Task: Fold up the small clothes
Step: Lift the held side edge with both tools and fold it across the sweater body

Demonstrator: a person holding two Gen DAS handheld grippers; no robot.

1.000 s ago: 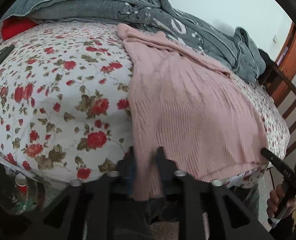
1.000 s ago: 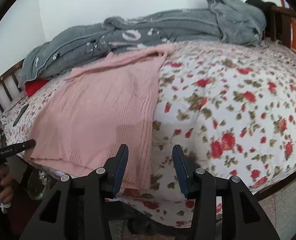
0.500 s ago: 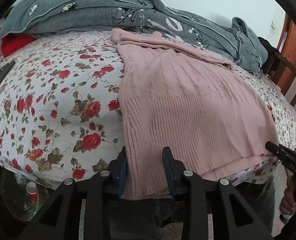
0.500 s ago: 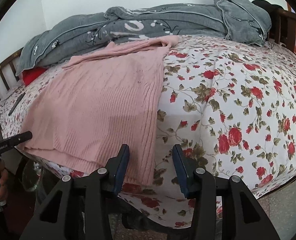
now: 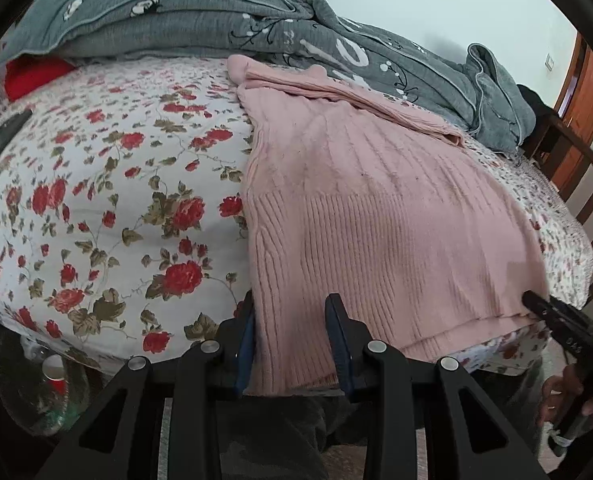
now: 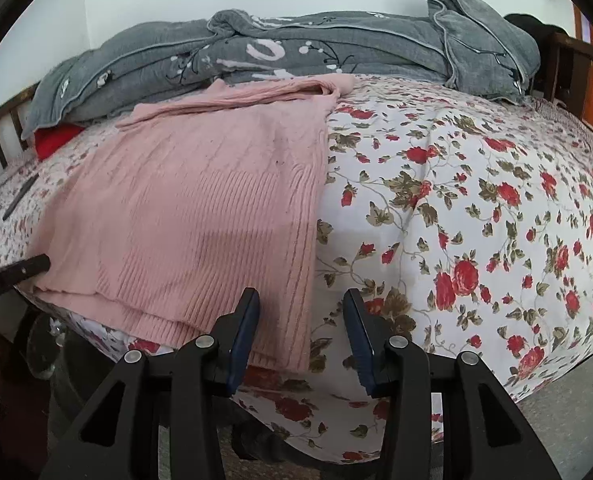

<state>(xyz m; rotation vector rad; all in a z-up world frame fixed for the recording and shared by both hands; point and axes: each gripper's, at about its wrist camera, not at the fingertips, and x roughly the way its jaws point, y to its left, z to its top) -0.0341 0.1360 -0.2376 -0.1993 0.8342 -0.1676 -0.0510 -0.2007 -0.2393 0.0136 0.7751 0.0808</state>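
Left wrist view shows our left gripper [image 5: 290, 320] at bottom centre, jaws wide apart, with the lower left corner of the pink sweater [image 5: 376, 216] hanging between them, unclamped. We see the sweater spread flat over the floral bedspread [image 5: 108, 208], filling centre and right of frame, its hem draped over the bed's near edge. In the right wrist view, our right gripper [image 6: 300, 314] gapes equally wide, gripping nothing, straddling the sweater's [image 6: 200, 216] lower right corner. A grey quilt [image 6: 296, 52] lies bunched along the top.

Sweater [image 5: 376, 216] lies on the bedspread [image 5: 116, 208], quilt [image 5: 224, 24] behind it.
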